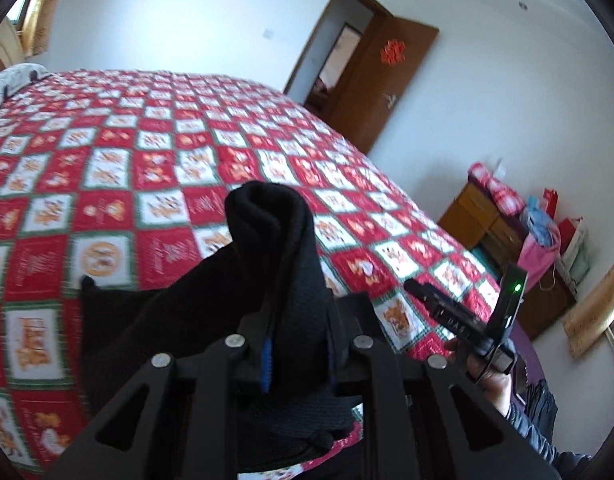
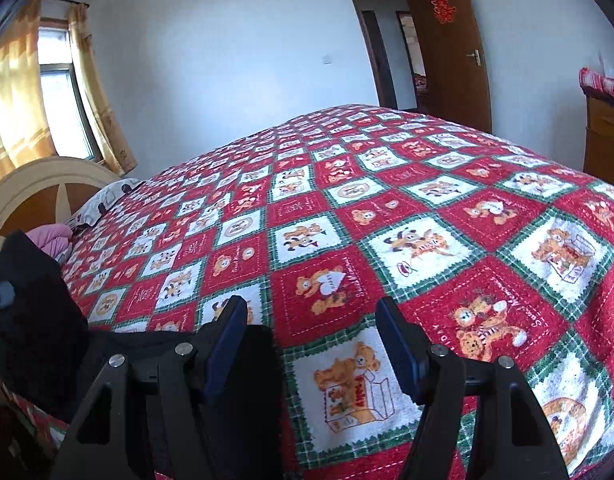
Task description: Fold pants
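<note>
The black pants (image 1: 283, 248) lie on the red patchwork bedspread (image 1: 155, 152). My left gripper (image 1: 297, 344) is shut on a bunched fold of the pants and holds it raised above the bed, the cloth standing up between the fingers. The rest of the pants trails down to the left. My right gripper (image 2: 311, 332) is open and empty just above the bedspread (image 2: 427, 208), at the right end of the pants (image 2: 155, 344). The right gripper also shows in the left wrist view (image 1: 459, 312), to the right of the raised cloth.
A pillow (image 2: 103, 200) and pink cloth (image 2: 55, 240) lie by the headboard (image 2: 35, 184). A wooden dresser (image 1: 487, 220) with bags stands beyond the bed's right side. An open brown door (image 2: 447, 48) is in the far wall.
</note>
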### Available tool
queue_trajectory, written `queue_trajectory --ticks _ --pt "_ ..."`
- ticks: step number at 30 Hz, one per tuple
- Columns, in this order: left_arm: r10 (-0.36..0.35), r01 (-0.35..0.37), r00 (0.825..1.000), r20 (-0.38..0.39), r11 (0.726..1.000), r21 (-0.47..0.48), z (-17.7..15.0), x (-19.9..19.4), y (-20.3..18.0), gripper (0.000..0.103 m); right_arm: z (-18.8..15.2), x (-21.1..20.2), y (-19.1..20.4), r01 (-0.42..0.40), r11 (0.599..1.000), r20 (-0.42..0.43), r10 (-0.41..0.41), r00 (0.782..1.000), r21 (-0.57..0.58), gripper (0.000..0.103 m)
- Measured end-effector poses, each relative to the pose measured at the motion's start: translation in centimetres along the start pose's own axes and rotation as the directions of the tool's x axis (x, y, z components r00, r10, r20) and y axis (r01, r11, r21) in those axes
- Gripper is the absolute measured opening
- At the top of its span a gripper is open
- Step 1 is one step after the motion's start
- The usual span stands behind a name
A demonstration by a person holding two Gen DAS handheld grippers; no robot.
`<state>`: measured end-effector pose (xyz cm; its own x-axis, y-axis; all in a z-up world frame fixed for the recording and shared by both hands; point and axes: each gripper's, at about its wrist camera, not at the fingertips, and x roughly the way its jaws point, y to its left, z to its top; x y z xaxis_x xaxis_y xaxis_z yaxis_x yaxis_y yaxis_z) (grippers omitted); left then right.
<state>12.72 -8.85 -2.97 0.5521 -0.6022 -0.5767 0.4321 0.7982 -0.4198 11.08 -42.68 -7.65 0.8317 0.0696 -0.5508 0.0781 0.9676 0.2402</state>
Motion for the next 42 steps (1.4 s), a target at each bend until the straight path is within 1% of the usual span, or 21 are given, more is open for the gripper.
queue_trajectory --ticks 9,13,16,18,19,20,21,22,24,25,26,29,30,31,32,34,36,38,39,41,42 --pt "0.052 -0.043 0.994 -0.094 0.995 0.089 -1.7 4.9 -3.8 0.020 -0.3 0.7 -0.1 -0.014 1.000 -0.019 0.014 1.000 0.015 0.068" --pt "0.057 -0.042 0.991 -0.119 0.992 0.121 -1.9 6.5 -5.5 0.020 -0.4 0.9 -0.1 -0.020 1.000 -0.022 0.021 1.000 0.020 0.068" --pt "0.098 -0.072 0.988 -0.118 0.976 0.203 -2.3 8.2 -7.4 0.020 -0.4 1.1 -0.4 -0.023 0.999 -0.021 0.024 0.999 0.030 0.068" --pt "0.116 -0.082 0.984 -0.133 0.969 0.234 -2.7 9.4 -7.8 0.021 -0.3 1.0 -0.6 -0.023 0.999 -0.019 0.023 1.000 0.038 0.068" --pt "0.122 -0.083 0.982 -0.143 0.965 0.247 -3.0 10.1 -8.0 0.024 -0.3 1.0 -0.7 -0.021 0.999 -0.018 0.022 1.000 0.041 0.068" --pt "0.127 -0.085 0.980 -0.150 0.962 0.261 -3.1 10.6 -8.2 0.030 -0.3 1.0 -0.7 -0.020 0.999 -0.017 0.021 1.000 0.044 0.068" --pt "0.134 -0.089 0.979 -0.151 0.957 0.276 -3.4 10.9 -8.3 0.030 -0.2 1.0 -0.9 -0.019 0.999 -0.017 0.020 1.000 0.047 0.068" --pt "0.125 -0.081 0.981 -0.147 0.957 0.278 -3.6 10.8 -8.5 0.033 -0.2 1.1 -1.0 -0.020 0.999 -0.018 0.021 1.000 0.051 0.068" --pt "0.079 -0.039 0.989 -0.128 0.958 0.285 -3.8 9.9 -9.3 0.044 -0.2 1.2 -1.2 -0.018 0.998 -0.020 0.019 1.000 0.057 0.068" --pt "0.063 -0.028 0.992 -0.109 0.956 0.293 -3.8 9.2 -9.7 0.054 -0.2 1.2 -1.3 -0.015 0.998 -0.020 0.017 1.000 0.060 0.068" --pt "0.033 -0.011 0.997 -0.070 0.954 0.299 -3.9 7.8 -10.0 0.060 -0.1 1.2 -1.5 -0.013 0.998 -0.020 0.015 1.000 0.065 0.068" --pt "0.003 -0.011 1.000 0.030 0.961 0.275 -3.8 4.7 -9.4 0.070 0.1 0.9 -2.4 -0.007 0.995 -0.007 0.008 1.000 0.096 0.068" --pt "0.011 -0.027 0.998 0.063 0.963 0.266 -4.0 3.6 -8.8 0.072 0.3 0.7 -2.5 -0.006 0.994 0.000 0.006 1.000 0.108 0.068" --pt "0.031 -0.054 0.995 0.090 0.962 0.268 -4.2 2.8 -8.2 0.076 0.5 0.2 -2.6 -0.011 0.993 0.011 0.009 1.000 0.121 0.068" --pt "0.086 -0.116 0.989 0.121 0.956 0.269 -4.6 2.1 -7.2 0.080 0.7 -0.3 -2.6 -0.028 0.991 0.025 0.025 0.999 0.133 0.068" --pt "0.169 -0.201 0.976 0.139 0.944 0.262 -5.3 1.8 -5.6 0.081 1.4 -1.6 -1.5 -0.108 0.986 0.064 0.101 0.993 0.123 0.068" --pt "0.245 -0.272 0.960 0.136 0.934 0.232 -6.2 1.8 -3.4 0.081 1.6 -2.4 0.7 -0.180 0.982 0.057 0.177 0.983 0.050 0.068" --pt "0.267 -0.287 0.956 0.125 0.938 0.192 -6.9 1.9 -1.6 0.081 1.3 -2.5 3.2 -0.265 0.963 0.007 0.265 0.964 -0.040 0.068" --pt "0.283 -0.301 0.952 0.118 0.936 0.181 -7.2 2.2 -0.7 0.081 0.7 -2.2 4.8 -0.320 0.943 -0.059 0.316 0.947 -0.086 0.068" --pt "0.331 -0.344 0.938 0.099 0.921 0.182 -7.8 2.8 0.5 0.081 -0.2 -1.6 6.3 -0.342 0.931 -0.136 0.325 0.936 -0.127 0.068" --pt "0.337 -0.348 0.937 0.092 0.920 0.178 -7.9 3.1 0.9 0.081 -1.0 -1.1 7.1 -0.310 0.936 -0.188 0.278 0.942 -0.170 0.067"
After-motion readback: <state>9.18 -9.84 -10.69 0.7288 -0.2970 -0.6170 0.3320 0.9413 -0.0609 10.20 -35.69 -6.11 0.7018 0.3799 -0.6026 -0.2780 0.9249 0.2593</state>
